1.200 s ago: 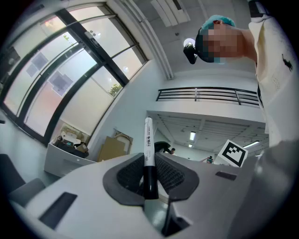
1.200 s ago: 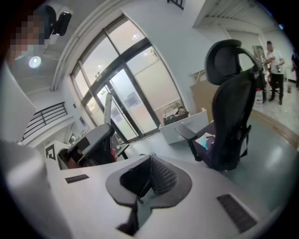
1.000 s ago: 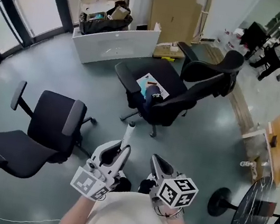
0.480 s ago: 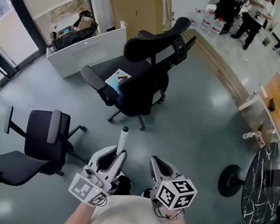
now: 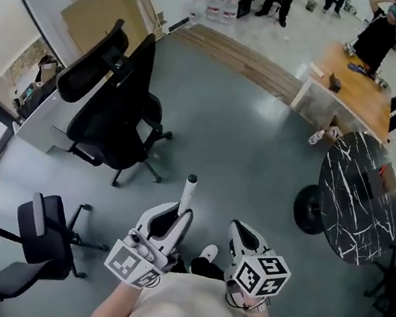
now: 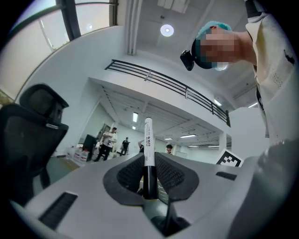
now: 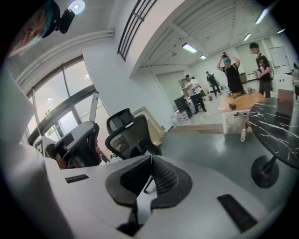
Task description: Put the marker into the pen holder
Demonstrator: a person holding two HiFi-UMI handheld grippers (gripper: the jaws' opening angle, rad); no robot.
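Observation:
A marker (image 5: 188,190) with a white barrel and black lower end stands upright between the jaws of my left gripper (image 5: 179,215), which is shut on it. In the left gripper view the marker (image 6: 148,154) rises from the closed pads, its white end well above the left gripper (image 6: 148,163). My right gripper (image 5: 242,235) is held beside the left one, close to my chest, above the grey floor. Its jaws meet with nothing between them, as the right gripper view shows for the right gripper (image 7: 150,161). No pen holder is in any view.
A round black marble table (image 5: 362,198) stands at the right, a wooden desk (image 5: 355,87) behind it with people around. Black office chairs (image 5: 113,101) stand at the left, a smaller chair (image 5: 41,229) at the lower left. Cardboard sheets (image 5: 102,12) lean on the wall.
The view has swung to the right: the chairs slid left and the marble table and wooden desk came into sight. Both grippers keep the same pose, marker still held.

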